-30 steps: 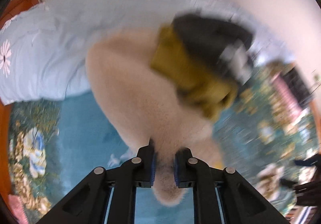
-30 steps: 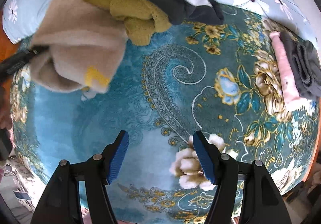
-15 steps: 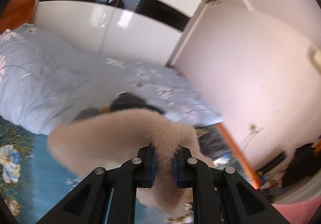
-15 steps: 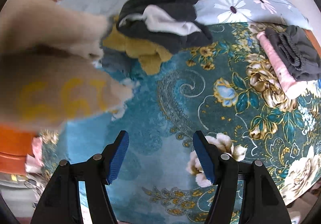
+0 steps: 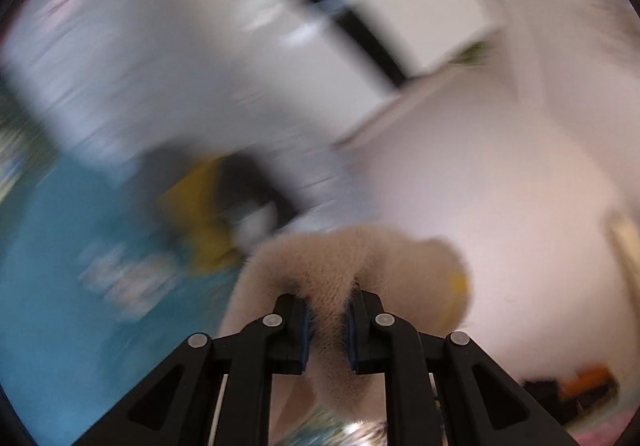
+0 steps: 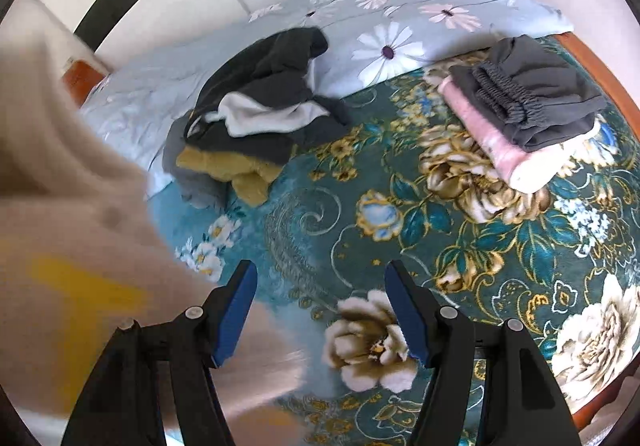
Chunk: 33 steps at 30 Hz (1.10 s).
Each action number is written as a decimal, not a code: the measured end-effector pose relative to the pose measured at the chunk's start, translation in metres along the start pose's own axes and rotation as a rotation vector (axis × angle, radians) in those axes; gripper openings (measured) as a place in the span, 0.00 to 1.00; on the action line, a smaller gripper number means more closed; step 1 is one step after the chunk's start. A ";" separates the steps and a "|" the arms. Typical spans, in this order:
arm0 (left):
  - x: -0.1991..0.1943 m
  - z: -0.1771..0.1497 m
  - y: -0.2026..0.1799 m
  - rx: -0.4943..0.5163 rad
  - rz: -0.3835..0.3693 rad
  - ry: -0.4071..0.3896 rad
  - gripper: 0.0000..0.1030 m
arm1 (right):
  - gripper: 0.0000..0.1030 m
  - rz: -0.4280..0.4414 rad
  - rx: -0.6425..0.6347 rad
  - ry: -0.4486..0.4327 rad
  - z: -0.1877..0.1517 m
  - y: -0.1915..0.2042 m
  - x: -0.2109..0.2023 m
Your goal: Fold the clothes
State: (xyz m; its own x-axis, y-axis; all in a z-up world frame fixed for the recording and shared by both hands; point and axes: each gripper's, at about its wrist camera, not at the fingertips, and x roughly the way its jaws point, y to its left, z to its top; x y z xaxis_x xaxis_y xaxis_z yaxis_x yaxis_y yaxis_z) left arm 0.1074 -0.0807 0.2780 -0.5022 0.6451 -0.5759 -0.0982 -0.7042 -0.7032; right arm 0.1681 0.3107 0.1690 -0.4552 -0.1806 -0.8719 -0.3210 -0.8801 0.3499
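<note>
Left gripper (image 5: 326, 320) jaws pinched together on a fold of the fuzzy beige sweater (image 5: 352, 266); fabric bulges up over the fingertips and hangs down between them. Left view heavily motion-blurred, background unreadable. Right gripper (image 6: 320, 310) jaws wide apart, holding nothing, hovering over the teal floral bedspread (image 6: 460, 246). Beige sweater fills the left side of the right view (image 6: 72, 230), blurred, its lower edge reaching behind the right gripper's left finger; contact can't be told. Yellow print on the sweater (image 6: 80, 282), too smeared to read as letters or numbers. No other labels or brands legible.

Pale blue daisy-print duvet (image 6: 400, 18) bunched along the far side of the bed. Unfolded pile near the middle far edge: dark grey garment (image 6: 276, 86) with a white piece (image 6: 260, 118) on top of a mustard yellow garment (image 6: 240, 170). Folded stack far right, well apart from both grippers: grey elastic-waist garment (image 6: 532, 102) on top of a pink folded item (image 6: 504, 150).
</note>
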 end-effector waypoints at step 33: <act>0.150 -0.083 0.183 -0.036 0.726 0.627 0.66 | 0.65 -0.119 -0.188 0.325 -0.075 0.147 0.103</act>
State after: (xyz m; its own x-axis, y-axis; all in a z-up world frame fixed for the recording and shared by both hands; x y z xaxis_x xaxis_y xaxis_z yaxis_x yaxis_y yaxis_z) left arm 0.0856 -0.0879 0.0283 0.1222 0.1035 -0.9871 0.0879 -0.9918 -0.0931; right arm 0.1359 0.1298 0.1050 -0.1275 -0.1760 -0.9761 -0.1845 -0.9627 0.1977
